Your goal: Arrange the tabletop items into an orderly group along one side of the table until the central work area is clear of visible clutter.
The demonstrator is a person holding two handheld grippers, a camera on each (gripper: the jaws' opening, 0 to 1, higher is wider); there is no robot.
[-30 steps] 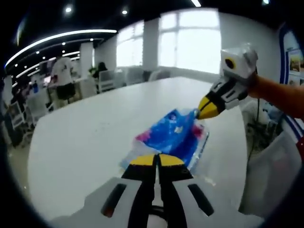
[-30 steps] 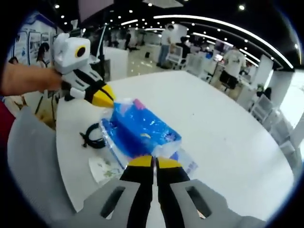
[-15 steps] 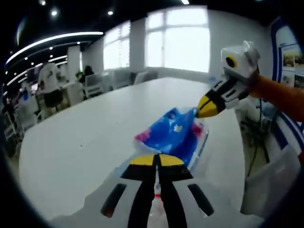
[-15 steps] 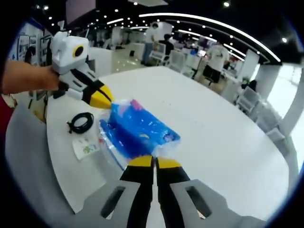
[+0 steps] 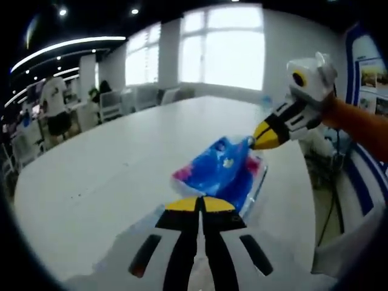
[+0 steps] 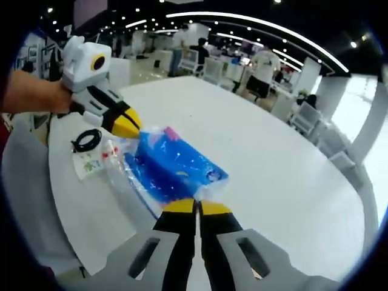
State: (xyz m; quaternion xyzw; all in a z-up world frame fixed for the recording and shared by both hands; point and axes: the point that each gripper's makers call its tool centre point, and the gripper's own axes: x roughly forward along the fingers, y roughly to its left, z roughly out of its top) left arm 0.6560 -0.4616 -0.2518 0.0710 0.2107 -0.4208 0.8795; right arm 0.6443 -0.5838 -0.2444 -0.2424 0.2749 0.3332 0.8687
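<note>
White table, largely bare across its middle. Blue tissue pack in clear wrap raised above the near corner, pinched at opposite ends so it hangs level between both tools, probably for carrying toward the edge group. Right gripper clenched on the near end of the wrap; left gripper clenched on the far end. Beyond, by the table edge: small packet, then black cable coil.
</note>
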